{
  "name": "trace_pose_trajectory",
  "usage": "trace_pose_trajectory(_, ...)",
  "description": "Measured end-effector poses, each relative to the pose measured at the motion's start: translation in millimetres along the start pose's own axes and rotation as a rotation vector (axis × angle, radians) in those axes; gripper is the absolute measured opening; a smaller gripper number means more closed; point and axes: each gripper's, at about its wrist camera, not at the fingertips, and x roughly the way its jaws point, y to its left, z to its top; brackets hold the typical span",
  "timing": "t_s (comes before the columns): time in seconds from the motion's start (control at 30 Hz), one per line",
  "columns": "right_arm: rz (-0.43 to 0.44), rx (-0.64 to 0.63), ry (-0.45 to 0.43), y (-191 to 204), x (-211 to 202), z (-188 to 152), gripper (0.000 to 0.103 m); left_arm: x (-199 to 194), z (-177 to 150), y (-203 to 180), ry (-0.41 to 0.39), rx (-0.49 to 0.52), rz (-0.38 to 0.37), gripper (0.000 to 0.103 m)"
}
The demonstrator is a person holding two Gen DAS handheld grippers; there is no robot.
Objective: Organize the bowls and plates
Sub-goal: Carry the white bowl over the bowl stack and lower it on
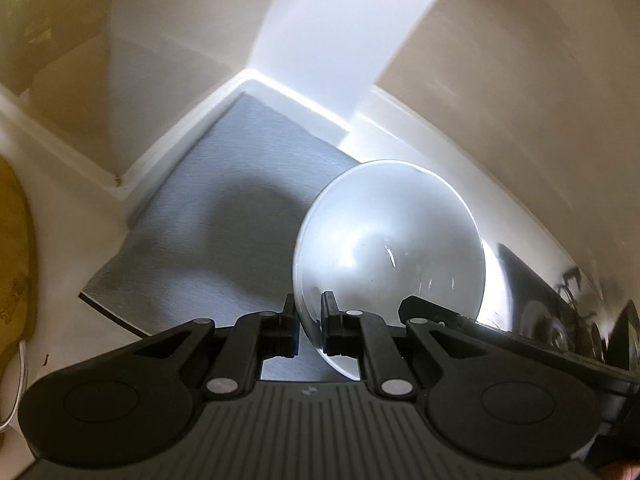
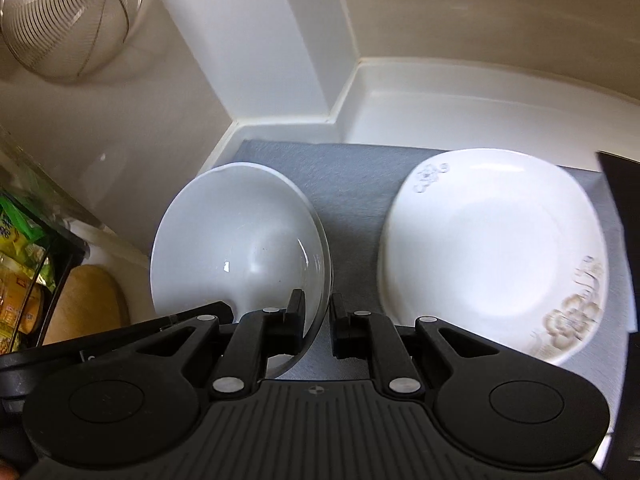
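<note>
A smooth, glossy white bowl (image 1: 390,240) is held tilted above a grey textured mat (image 1: 224,216), its rim pinched by the left gripper (image 1: 310,312) on one side and by the right gripper (image 2: 316,312) on the other. A rounded-square white plate (image 2: 492,248) with floral print is seen lying on the mat beside it. A wire mesh basket (image 2: 68,16) is seen by the pale wall.
</note>
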Motion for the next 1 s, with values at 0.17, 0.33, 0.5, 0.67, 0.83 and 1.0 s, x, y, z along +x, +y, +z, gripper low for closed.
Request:
trace_pose_trajectory(0.17,-0.026,0.035,-0.033,-13.6,-25.6,-12.5,0.013,-6.0,-12.7,-19.3,0.009,0.059,-0.034,0.012)
trace_pose_trajectory(0.33,-0.045,0.071,-0.053,-25.5,-44.8,-25.2,0.013,-9.7,-22.1,-34.2,0.028,0.118,-0.058,0.012)
trace_pose_trajectory(0.5,-0.055,0.097,-0.067,-34.4,-62.7,-40.0,0.013,-22.4,-33.5,-47.8,0.046,0.174,-0.078,0.013)
trace_pose_trajectory(0.67,-0.058,0.115,-0.074,-40.0,-76.2,-53.2,0.013,-29.2,-45.1,-55.4,0.067,0.234,-0.093,0.014)
trace_pose_trajectory(0.83,-0.063,0.137,-0.063,-44.9,-84.3,-69.0,0.013,-31.5,-56.2,-59.5,0.098,0.285,-0.1,0.014)
trace_pose_trajectory(1.0,-0.069,0.154,-0.035,-48.2,-86.8,-86.7,0.014,-28.4,-66.6,-58.6,0.144,0.321,-0.105,0.014)
